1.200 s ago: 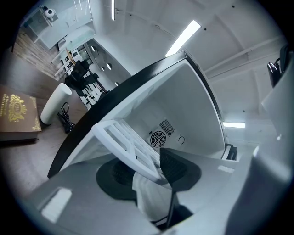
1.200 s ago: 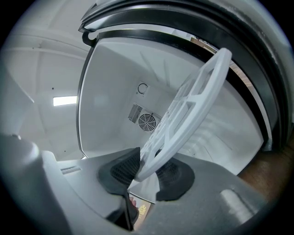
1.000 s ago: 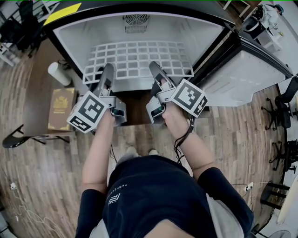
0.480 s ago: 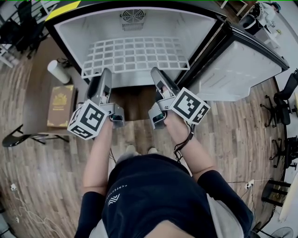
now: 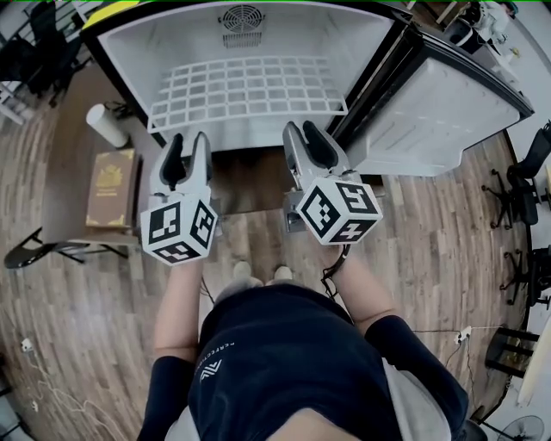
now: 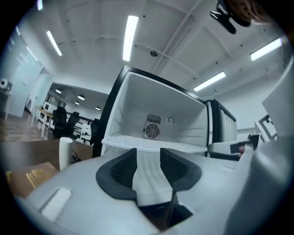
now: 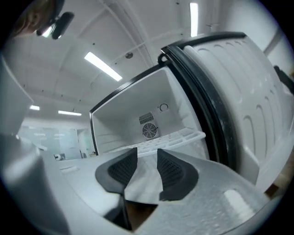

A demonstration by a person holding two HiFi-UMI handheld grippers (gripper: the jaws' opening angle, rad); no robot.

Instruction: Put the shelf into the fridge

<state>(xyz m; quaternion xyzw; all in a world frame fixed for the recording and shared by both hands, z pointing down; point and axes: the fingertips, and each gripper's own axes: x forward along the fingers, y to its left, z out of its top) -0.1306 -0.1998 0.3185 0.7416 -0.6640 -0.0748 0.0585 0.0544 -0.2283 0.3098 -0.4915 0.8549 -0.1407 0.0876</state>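
**Shelf in fridge, both claws off it**

- Fridge point(image 5: 120, 47): fills the upper centre of the head view. Its door point(image 5: 439, 121) is swung open toward the upper right. The cavity is white, with a round fan point(image 5: 241, 18) at the top centre of the back wall.
- Shelf point(image 5: 248, 89): a white grid. It lies level inside the cavity and spans from the left wall to the right wall. Its front edge sits near the opening. Nothing lies on it.
- Left gripper point(image 5: 188, 142): centre left of the frame, just below the shelf's front left corner. It points into the fridge, with its marker cube toward the person. The jaws stand wide and have just been closing a little. Nothing is between them. The left gripper view shows only the fridge front and the shelf edge, seen beyond the dark pads point(image 6: 120, 169). There is no contact with the shelf.
- Right gripper point(image 5: 303, 133): centre of the frame, below the shelf's front right part. It also points inward. The jaws stand wide and have just been closing a little. They are empty. The right gripper view shows the shelf ahead of the tips, clear of them.
- The two grippers are side by side, apart from each other.
- Left of the fridge stands a brown table point(image 5: 69, 164). On it are a white cylinder point(image 5: 107, 126), upright, and a book point(image 5: 112, 188), lying flat below the cylinder in the frame.
- The floor is wood plank.
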